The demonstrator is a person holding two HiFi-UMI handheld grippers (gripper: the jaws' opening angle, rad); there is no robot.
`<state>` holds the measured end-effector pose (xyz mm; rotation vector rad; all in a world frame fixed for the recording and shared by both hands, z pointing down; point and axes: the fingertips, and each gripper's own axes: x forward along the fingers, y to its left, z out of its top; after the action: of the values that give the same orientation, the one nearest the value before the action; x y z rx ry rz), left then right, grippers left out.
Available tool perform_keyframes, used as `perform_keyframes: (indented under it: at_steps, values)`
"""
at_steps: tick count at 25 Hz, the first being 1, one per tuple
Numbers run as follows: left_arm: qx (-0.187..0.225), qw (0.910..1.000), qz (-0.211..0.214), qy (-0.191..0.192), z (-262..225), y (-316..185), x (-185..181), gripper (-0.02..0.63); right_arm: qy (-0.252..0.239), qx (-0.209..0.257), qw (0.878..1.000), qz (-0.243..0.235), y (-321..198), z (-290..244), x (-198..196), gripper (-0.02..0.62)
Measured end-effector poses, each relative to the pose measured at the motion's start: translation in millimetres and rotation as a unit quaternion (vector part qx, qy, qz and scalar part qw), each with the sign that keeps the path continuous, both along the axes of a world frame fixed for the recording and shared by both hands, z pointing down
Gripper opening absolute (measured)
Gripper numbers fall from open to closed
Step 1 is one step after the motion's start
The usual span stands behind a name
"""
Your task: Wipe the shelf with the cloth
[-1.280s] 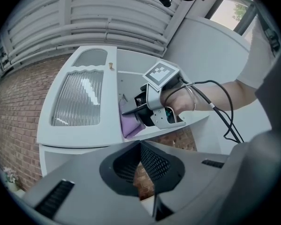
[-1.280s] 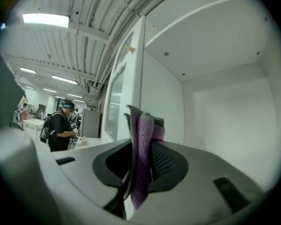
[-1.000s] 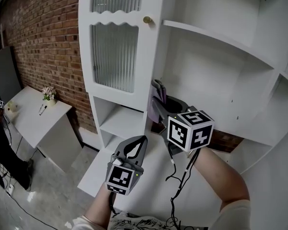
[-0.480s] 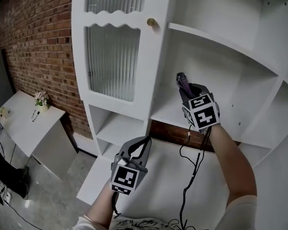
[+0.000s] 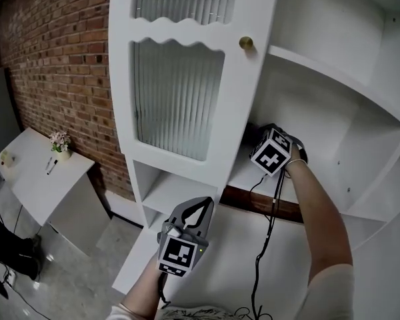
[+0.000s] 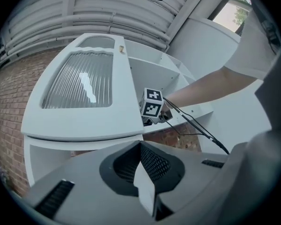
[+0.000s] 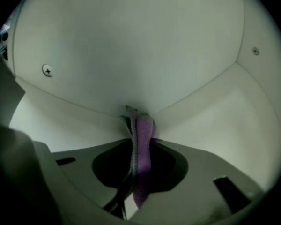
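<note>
A purple cloth (image 7: 141, 142) hangs pinched between the jaws of my right gripper (image 7: 140, 125), which is shut on it. The cloth's tip touches the inner corner where the white panels of the shelf (image 7: 75, 121) meet. In the head view only this gripper's marker cube (image 5: 275, 153) and the forearm show, reaching onto the shelf board (image 5: 243, 176) behind the open cabinet door; the cloth is hidden there. My left gripper (image 5: 203, 204) is held low in front of the cabinet, pointing up, shut with nothing in it (image 6: 141, 146).
The open ribbed-glass door (image 5: 180, 99) with a gold knob (image 5: 246, 43) stands just left of my right arm. A black cable (image 5: 265, 232) dangles from the right gripper. A white counter ledge (image 5: 227, 259) lies below. A small white table (image 5: 47, 175) with a flower pot (image 5: 60, 142) stands at the left by the brick wall.
My right gripper has risen from near the counter and gone into the shelf, taking the cloth behind the door and out of the head view. The left gripper has stayed about where it was.
</note>
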<state>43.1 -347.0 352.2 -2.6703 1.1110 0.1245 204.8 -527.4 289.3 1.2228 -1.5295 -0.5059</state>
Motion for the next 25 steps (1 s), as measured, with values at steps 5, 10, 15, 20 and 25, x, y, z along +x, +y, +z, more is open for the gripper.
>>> perform_keyframes:
  at_steps: [5, 10, 15, 20, 25]
  values:
    - [-0.003, 0.9999, 0.007, -0.010, 7, -4, -2, 0.015, 0.020, -0.051, 0.998, -0.003, -7, 13, -3, 0.083]
    - [0.002, 0.9998, 0.014, -0.017, 11, 3, 1, 0.015, 0.024, -0.085, 0.996, -0.020, 20, 16, -15, 0.083]
    - [-0.004, 0.9995, 0.029, -0.009, 13, 6, 5, 0.015, 0.043, -0.105, 0.993, -0.033, 52, 20, -33, 0.083]
    - [-0.010, 0.9987, 0.048, -0.012, 17, 16, 12, 0.015, 0.055, -0.116, 0.991, -0.042, 93, 22, -51, 0.081]
    - [-0.021, 0.9988, 0.044, -0.004, 20, 30, 15, 0.015, 0.060, -0.132, 0.987, -0.068, 132, 23, -67, 0.081]
